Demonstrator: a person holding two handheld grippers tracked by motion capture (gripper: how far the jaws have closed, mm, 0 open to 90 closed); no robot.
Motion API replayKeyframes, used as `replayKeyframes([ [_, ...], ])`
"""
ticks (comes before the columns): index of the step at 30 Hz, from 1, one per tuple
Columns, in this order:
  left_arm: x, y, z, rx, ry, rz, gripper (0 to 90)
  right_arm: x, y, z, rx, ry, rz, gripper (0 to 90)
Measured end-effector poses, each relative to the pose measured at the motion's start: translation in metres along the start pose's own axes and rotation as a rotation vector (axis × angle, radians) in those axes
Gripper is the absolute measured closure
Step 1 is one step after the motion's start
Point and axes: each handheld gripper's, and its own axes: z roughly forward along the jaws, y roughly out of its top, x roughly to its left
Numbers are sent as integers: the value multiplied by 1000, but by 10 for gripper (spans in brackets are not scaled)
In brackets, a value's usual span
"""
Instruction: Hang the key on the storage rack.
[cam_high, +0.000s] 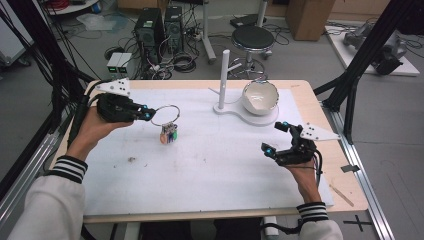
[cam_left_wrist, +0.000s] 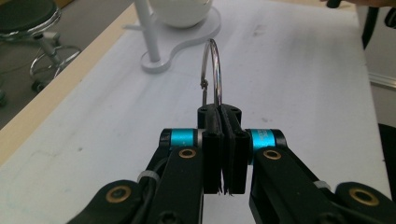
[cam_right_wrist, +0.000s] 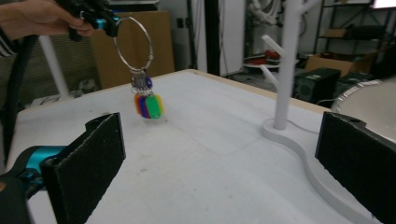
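Black jaws of the left gripper (cam_left_wrist: 223, 122) fill the foreground of its own view, pressed together on the rim of a metal key ring (cam_left_wrist: 211, 70); the ring stands upright beyond the pads, held clear above the white table mat (cam_left_wrist: 299, 93); in the right gripper view the ring hangs from that gripper with a cluster of coloured tags (cam_right_wrist: 148, 105) dangling below it, off the surface. High view: left gripper (cam_high: 143, 113) at the mat's left part, ring and tags just to its right; right gripper (cam_high: 275, 136), jaws spread wide and holding nothing, well apart at the right; white peg stand (cam_high: 223, 80) and white bowl (cam_high: 260, 96) at the far edge, between the two grippers.
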Motion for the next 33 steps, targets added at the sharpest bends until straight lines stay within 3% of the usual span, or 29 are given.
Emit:
replayKeyframes([
  [3,-4,0,6,-19,-39,21,874,4,18,15,44,58,-37,10],
  [8,-9,0,17,-59,-93,39,875,7,34,30,77,99,-83,10],
  [14,-15,4,25,-94,-147,47,874,6,46,44,90,153,-77,10],
  [20,-18,7,37,-123,-183,53,875,5,57,63,136,232,-82,11],
  [21,-19,8,40,-124,-189,55,874,7,61,70,153,273,-89,11],
  [27,-24,13,51,-128,-216,67,874,13,69,89,212,328,-151,11],
  [33,-29,17,58,-127,-227,79,874,20,74,102,248,374,-175,10],
])
